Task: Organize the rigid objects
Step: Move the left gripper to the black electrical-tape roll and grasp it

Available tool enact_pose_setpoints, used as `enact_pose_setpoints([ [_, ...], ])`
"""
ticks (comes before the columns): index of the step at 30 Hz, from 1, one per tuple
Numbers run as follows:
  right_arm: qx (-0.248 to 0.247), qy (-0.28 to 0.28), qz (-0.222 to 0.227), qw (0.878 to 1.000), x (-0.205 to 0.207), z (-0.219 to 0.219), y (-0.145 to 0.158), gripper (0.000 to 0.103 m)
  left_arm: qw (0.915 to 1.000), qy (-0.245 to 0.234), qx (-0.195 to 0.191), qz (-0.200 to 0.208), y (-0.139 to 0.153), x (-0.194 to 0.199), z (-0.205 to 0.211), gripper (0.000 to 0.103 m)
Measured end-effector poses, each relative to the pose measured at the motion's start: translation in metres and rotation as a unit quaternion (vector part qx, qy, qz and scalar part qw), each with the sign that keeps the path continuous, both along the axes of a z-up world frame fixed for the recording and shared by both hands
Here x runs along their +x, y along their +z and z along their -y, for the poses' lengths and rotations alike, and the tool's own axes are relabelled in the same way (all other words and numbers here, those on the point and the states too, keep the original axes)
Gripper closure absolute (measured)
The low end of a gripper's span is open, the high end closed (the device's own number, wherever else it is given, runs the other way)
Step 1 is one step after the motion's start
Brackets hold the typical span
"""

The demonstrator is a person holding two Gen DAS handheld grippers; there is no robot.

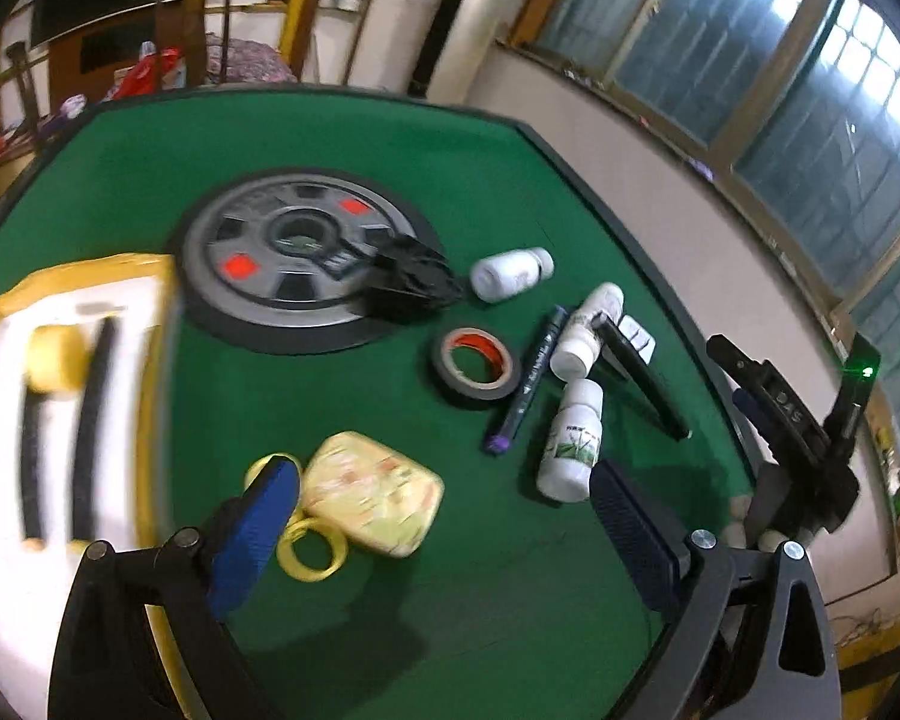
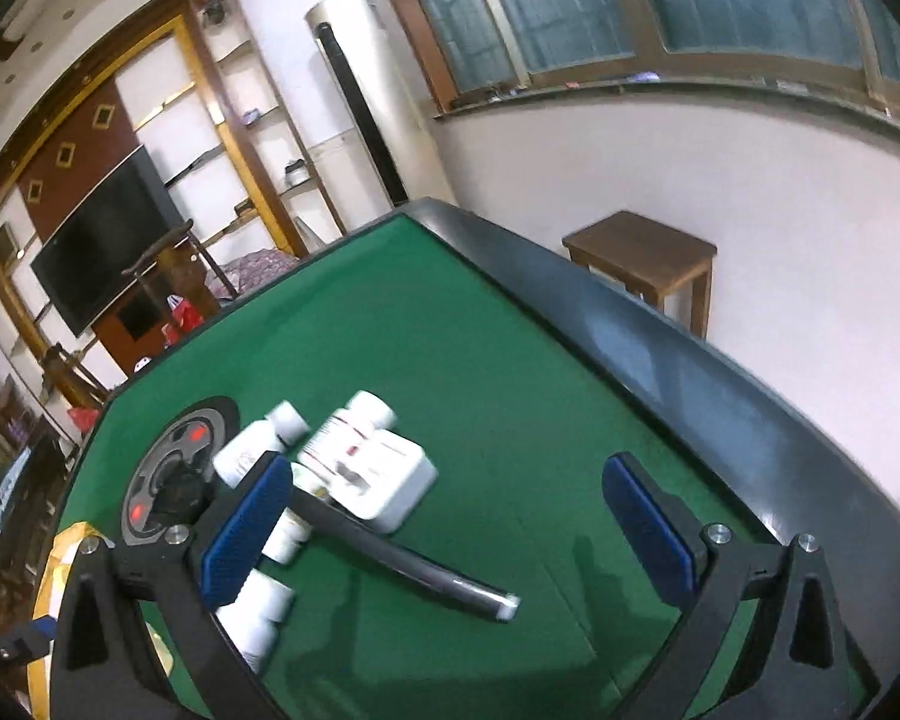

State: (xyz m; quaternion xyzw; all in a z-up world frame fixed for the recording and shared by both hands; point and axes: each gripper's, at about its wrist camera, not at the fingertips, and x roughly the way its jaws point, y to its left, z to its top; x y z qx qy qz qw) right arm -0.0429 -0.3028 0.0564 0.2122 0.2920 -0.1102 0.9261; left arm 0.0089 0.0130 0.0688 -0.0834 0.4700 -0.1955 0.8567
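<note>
Landmark for all positions: the grey round centre plate (image 1: 288, 264) with two red squares, set into the green felt tabletop (image 1: 450, 570)

Left gripper (image 1: 444, 528): jaws spread wide, nothing between the pads. Right gripper (image 2: 450, 540): jaws spread wide, nothing pinched; the black pen with a white end cap (image 2: 402, 558) lies on the felt between its fingers, not touching them as far as I can tell

Task items, all loose on the felt on the window side of the plate or nearer the camera than it:
- white plastic bottles: 3 in the left view; one on its side just beside the plate (image 1: 510, 273), one farther out (image 1: 588, 330), one with a green label (image 1: 570, 438) nearest the left gripper
- white square adapter block (image 2: 384, 480), touching the bottle group: 1
- pens: 2; a dark marker with a purple end (image 1: 525, 384) and the black pen
- tape rolls: a black roll with a red core (image 1: 477, 366), and yellow rings (image 1: 309, 546) near the left finger; I count 2 rings, blur makes this uncertain
- pale yellow rounded tin (image 1: 375, 495), against the rings: 1
- black crumpled object (image 1: 411, 282) on the plate rim: 1, identity unclear
- yellow-edged white tray (image 1: 6, 450), left of the plate, holding one yellow roll and two black bars

Risks, judged: both views are motion-blurred, so a hasty close may miss. Bottles on their sides and pens can roll if nudged. The bottles, adapter and black pen overlap, so gripping one may drag its neighbours toward the tabletop edge
</note>
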Motion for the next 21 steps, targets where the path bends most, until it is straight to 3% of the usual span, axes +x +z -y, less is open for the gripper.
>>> enact_pose_setpoints([
  [2,0.036,0.010,-0.008,0.999,0.004,0.005,-0.007,0.000,0.9999,0.002,0.008,-0.008,-0.008,0.013,0.010,0.005],
  [4,0.044,0.017,-0.005,0.999,0.001,0.006,-0.007,0.000,0.9996,0.008,0.024,-0.012,-0.016,0.029,0.020,0.015],
  [6,0.048,0.027,-0.005,0.999,0.001,0.007,-0.008,0.000,0.9987,0.007,0.049,-0.013,-0.026,0.047,0.033,0.038],
  [8,0.058,0.034,-0.006,0.998,0.000,0.010,-0.011,0.000,0.9977,0.010,0.063,-0.023,-0.036,0.062,0.038,0.051],
  [12,0.077,0.037,-0.010,0.996,0.003,0.014,-0.015,0.000,0.9976,0.008,0.057,-0.037,-0.049,0.074,0.045,0.052],
  [17,0.094,0.042,-0.020,0.994,0.008,0.015,-0.018,0.000,0.9924,-0.007,0.123,-0.008,-0.054,0.080,0.066,0.054],
  [20,0.088,0.046,-0.026,0.995,0.009,0.011,-0.018,0.000,0.9869,-0.028,0.158,0.012,-0.055,0.075,0.077,0.083],
  [21,0.085,0.046,-0.027,0.995,0.009,0.010,-0.017,0.000,0.9851,-0.030,0.168,0.015,-0.054,0.073,0.079,0.088],
])
